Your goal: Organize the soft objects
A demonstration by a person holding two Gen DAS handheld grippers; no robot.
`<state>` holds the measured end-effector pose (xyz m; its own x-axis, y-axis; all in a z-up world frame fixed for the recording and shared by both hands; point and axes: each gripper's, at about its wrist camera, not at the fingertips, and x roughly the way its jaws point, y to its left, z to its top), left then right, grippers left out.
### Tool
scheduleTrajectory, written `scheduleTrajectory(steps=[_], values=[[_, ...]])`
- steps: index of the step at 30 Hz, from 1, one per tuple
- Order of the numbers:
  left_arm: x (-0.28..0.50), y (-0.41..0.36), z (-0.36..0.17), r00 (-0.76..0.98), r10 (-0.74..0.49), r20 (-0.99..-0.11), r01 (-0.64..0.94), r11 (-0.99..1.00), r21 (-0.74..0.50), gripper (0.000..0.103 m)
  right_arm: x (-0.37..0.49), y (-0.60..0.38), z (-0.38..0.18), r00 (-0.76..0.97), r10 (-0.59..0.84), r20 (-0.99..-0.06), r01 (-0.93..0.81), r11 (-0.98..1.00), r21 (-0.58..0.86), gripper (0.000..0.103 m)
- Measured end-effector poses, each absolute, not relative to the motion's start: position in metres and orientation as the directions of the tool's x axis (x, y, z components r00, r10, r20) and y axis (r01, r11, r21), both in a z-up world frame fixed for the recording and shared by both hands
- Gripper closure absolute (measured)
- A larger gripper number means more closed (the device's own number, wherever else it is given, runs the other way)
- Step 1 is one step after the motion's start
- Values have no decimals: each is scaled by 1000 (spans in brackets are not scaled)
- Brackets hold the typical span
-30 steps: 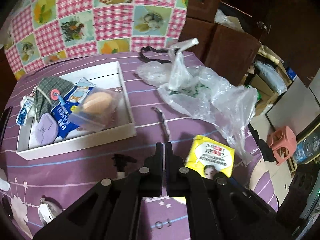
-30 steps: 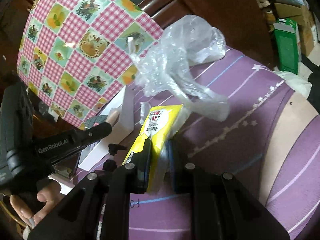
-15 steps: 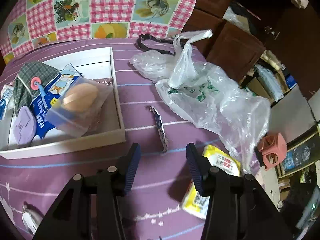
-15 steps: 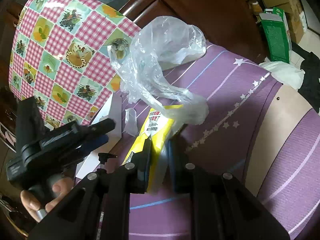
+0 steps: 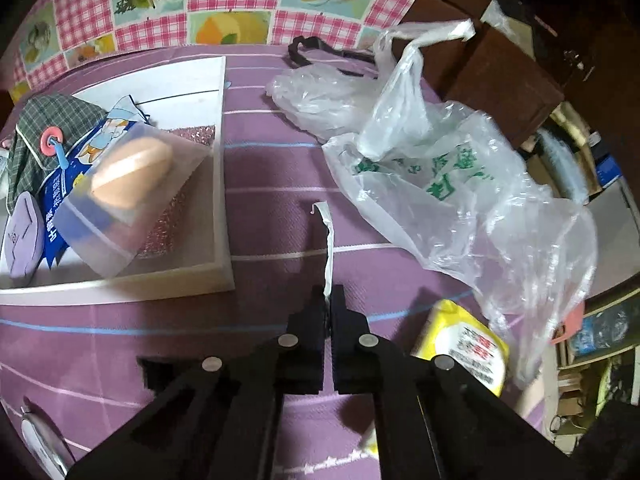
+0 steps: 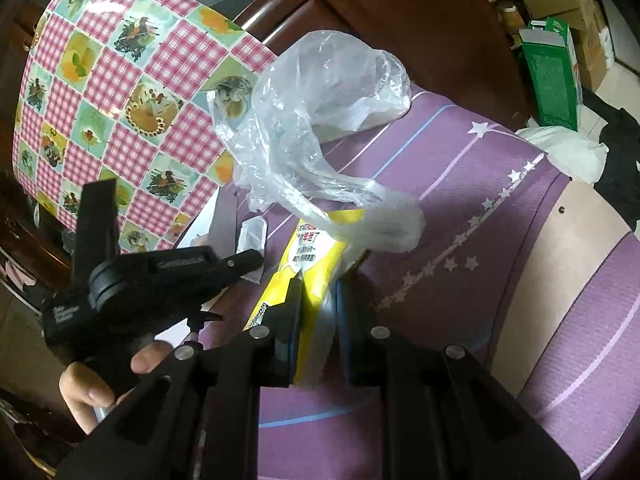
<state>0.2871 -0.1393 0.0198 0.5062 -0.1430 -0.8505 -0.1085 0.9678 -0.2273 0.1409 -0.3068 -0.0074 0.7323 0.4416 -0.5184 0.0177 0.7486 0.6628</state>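
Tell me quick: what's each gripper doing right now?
Left gripper: closed on a thin white wrapper strip.
Right gripper: closed on a yellow packet.

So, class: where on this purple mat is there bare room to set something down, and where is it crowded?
Free: the purple mat between the white tray and the plastic bags, and its starred stretch right of the yellow packet. Crowded: the tray's inside, and near the packet under the bag's trailing end.

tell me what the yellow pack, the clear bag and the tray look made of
Yellow pack: glossy plastic film, since it creases and shines between the pads. Clear bag: thin see-through plastic, crinkled, with green print. Tray: white, matte, stiff straight walls; painted wood or board, hard to tell which.
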Motion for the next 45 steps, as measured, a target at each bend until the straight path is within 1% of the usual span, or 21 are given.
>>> scheduleTrajectory(steps=[7,11,13,16,17,21,26,28,37,43,45], values=[[251,-125,46,564,-159,-810,-92,963,-253,103,139,-305,-9,713,482,-509,1,726,688,85],[229,-121,63,613,-166,-772,-63,964,-258,103,136,-303,-9,688,555,-468,-47,677,734,85],[220,-121,71,633,-150,-760,-51,971,-234,103,136,-300,-8,672,595,-442,-86,655,751,85],[208,-118,80,666,-94,-740,-44,985,-165,103,139,-293,-7,652,632,-419,-127,636,761,85],[205,-114,81,671,-88,-736,-42,987,-156,103,140,-290,-8,646,638,-418,-135,635,760,85],[202,-93,78,661,-116,-741,-39,981,-189,103,139,-280,-4,635,641,-431,-171,661,731,85],[199,-71,73,666,-48,-745,-88,986,-142,103,137,-269,4,633,638,-439,-212,689,693,85],[199,-60,73,674,-54,-737,-103,981,-165,103,135,-268,5,635,635,-441,-219,695,684,85],[197,-34,78,685,-128,-717,-75,967,-244,103,130,-244,36,661,604,-445,-272,745,609,85],[197,-2,78,699,-132,-703,-127,944,-304,103,147,-214,56,640,614,-462,-284,748,600,85],[196,10,79,702,-104,-704,-160,941,-298,103,154,-202,65,643,605,-471,-295,762,577,85]])
